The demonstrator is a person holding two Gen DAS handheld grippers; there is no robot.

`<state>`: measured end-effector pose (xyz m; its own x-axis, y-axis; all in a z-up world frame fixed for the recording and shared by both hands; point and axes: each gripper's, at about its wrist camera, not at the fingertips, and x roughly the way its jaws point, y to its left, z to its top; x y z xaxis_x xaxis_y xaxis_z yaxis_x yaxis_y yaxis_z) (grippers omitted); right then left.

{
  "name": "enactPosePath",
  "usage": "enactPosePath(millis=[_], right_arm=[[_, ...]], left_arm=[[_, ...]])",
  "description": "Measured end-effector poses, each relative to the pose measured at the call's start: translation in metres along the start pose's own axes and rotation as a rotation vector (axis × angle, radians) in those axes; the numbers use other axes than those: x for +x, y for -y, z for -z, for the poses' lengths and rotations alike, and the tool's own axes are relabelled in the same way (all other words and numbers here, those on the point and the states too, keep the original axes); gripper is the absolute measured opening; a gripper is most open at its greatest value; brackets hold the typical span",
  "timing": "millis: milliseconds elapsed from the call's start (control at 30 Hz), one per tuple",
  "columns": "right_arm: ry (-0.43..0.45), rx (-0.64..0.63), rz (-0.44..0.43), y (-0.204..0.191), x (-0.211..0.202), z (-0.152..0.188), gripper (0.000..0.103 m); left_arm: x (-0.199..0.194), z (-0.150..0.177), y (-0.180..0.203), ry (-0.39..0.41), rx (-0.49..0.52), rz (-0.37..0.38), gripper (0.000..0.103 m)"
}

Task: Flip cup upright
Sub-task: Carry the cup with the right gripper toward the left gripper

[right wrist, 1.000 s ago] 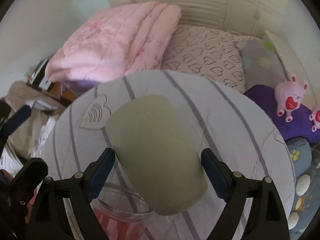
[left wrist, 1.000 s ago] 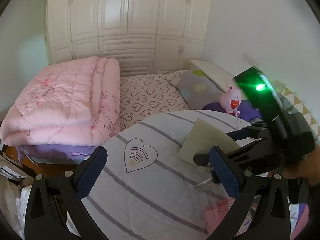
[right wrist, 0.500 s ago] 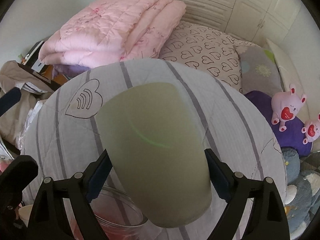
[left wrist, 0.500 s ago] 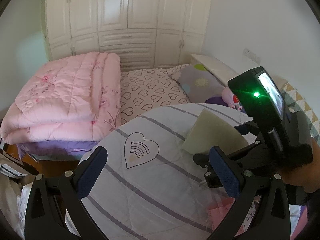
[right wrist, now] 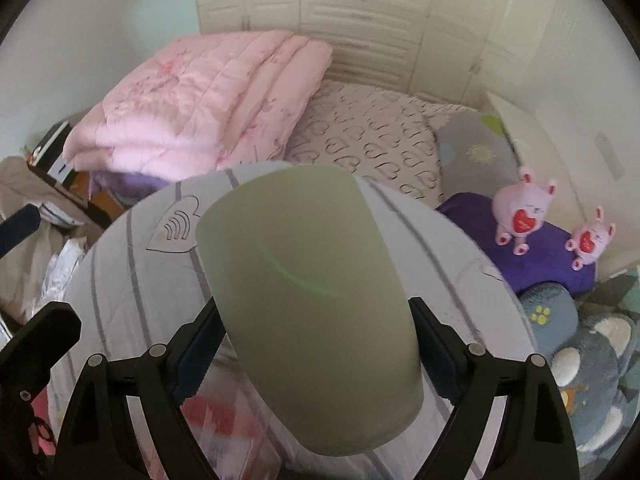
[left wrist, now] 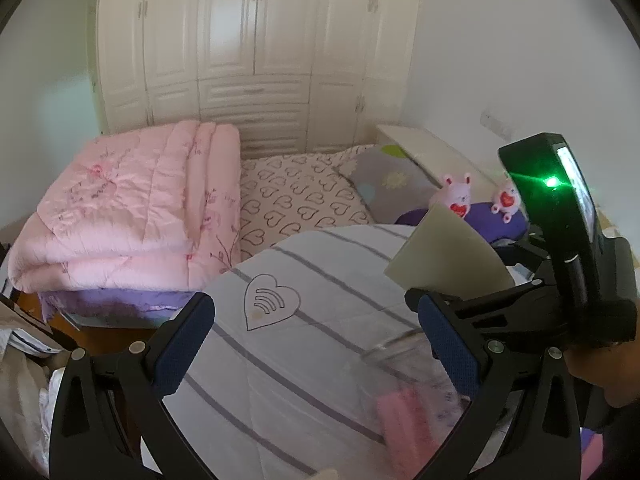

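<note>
A pale green cup [right wrist: 316, 264] is held between the fingers of my right gripper [right wrist: 316, 356], lifted above the round striped table [right wrist: 120, 280] and tilted, its closed base pointing away from the camera. In the left wrist view the cup [left wrist: 444, 256] shows at the right, clamped in the right gripper [left wrist: 480, 304], its green light on. My left gripper [left wrist: 316, 344] is open and empty over the near part of the table [left wrist: 300, 360].
A clear glass jar [left wrist: 404, 384] with pink contents stands on the table under the cup, also in the right wrist view [right wrist: 224, 412]. Behind are a bed with a folded pink quilt [left wrist: 132, 216], pillows, two pink plush toys [right wrist: 524, 212] and white wardrobes [left wrist: 256, 48].
The right gripper has raised the cup and tipped it further, so it sits higher above the jar and table. The left gripper has stayed open and moved little.
</note>
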<state>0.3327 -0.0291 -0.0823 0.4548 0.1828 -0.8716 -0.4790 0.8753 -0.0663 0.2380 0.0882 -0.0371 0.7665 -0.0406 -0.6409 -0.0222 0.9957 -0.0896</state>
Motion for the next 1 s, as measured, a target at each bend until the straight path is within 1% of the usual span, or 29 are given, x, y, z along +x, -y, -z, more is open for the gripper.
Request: enactPosePath(millis=[200,300,367,467,500,600,667,733,800,833,1000], right_arm=[[0.082,0.051,0.017,-0.003,-0.066,0.020,0.089],[0.121,0.093,0.018,-0.004,-0.102,0.043,0.089],[0.132,0.122,0.003,-0.004,-0.118,0.058,0.089],[0.143,0.178,-0.034,-0.007,-0.138,0.091,0.089],[0.143,0.187,-0.042,-0.007,-0.141,0.097,0.089],[0.142,0.249,-0.060,-0.013,-0.147,0.135,0.089],[0.137,0.299,-0.092,-0.015,-0.145,0.157,0.089],[0.127,0.348,-0.109,-0.017,-0.140,0.179,0.089],[0.122,0.383,-0.113,-0.019,-0.134,0.195,0.089],[0.118,0.417,-0.129,-0.020,-0.128,0.205,0.089],[0.088,0.539,-0.189,-0.020,-0.104,0.237,0.089]], left_arm=[[-0.053,0.002,0.019,0.046,0.014,0.023,0.103],[-0.084,0.013,0.028,0.062,0.027,0.037,0.103],[-0.100,0.022,0.033,0.064,0.035,0.041,0.103],[-0.121,0.044,0.040,0.050,0.046,0.013,0.103],[-0.124,0.050,0.040,0.042,0.045,0.013,0.103],[-0.135,0.071,0.043,0.019,0.033,0.045,0.103],[-0.141,0.082,0.047,0.017,0.039,0.046,0.103],[-0.148,0.095,0.053,0.022,0.055,0.032,0.103],[-0.149,0.104,0.056,0.013,0.070,0.012,0.103],[-0.149,0.108,0.058,0.008,0.071,0.006,0.103],[-0.146,0.125,0.063,-0.024,0.085,-0.002,0.103]])
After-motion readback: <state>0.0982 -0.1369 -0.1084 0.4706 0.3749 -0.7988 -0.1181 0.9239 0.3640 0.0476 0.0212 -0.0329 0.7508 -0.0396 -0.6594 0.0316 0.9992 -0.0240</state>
